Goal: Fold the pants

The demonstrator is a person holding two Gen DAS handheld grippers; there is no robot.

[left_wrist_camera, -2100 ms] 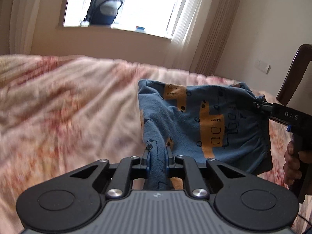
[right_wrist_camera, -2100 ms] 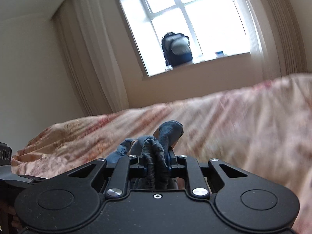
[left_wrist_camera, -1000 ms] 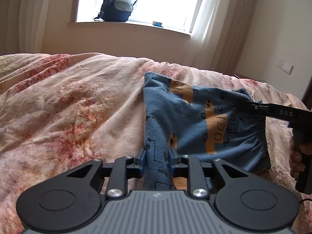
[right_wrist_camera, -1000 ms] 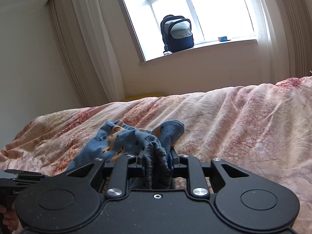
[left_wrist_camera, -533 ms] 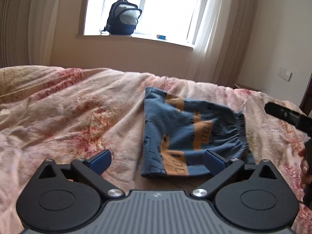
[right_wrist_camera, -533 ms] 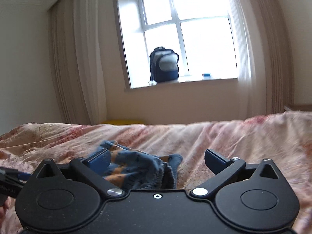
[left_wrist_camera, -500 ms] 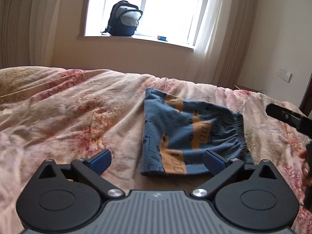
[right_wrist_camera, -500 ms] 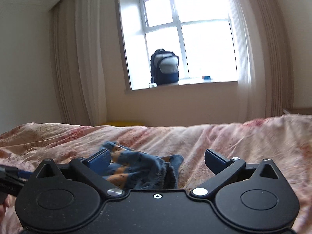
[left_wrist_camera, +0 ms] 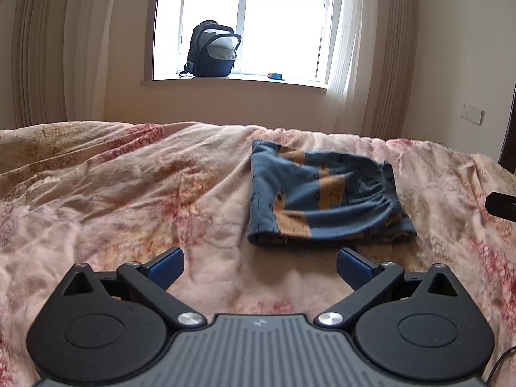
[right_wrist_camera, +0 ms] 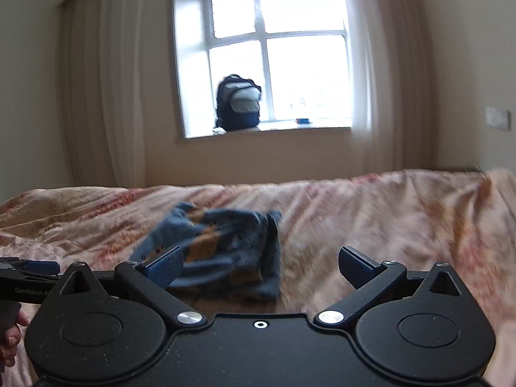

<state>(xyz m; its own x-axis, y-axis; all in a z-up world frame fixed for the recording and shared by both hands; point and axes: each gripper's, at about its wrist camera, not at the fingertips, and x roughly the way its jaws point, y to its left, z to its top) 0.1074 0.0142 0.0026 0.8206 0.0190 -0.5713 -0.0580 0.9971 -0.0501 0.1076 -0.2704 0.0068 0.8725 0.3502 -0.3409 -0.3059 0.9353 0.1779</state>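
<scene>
Left claw (left_wrist_camera: 259,262) now stands wide and empty, having let go of the cloth it pinched a second ago; the pants (left_wrist_camera: 325,195) lie folded flat on the bed (left_wrist_camera: 129,200) just ahead and slightly right of it, so the fold looks finished. Only this view shows the neat rectangle and its elastic waistband.

Right claw (right_wrist_camera: 261,266) is likewise spread wide and bare after its release, with the pants just ahead toward its left finger. Though blurred, only this view shows a hand (right_wrist_camera: 9,338) gripping the other tool.

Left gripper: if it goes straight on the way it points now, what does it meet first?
Probably the bedcover just short of the pants. The left gripper is open, empty and angled downward; the pants lie a little to the right of its line, though depth is unclear.
</scene>
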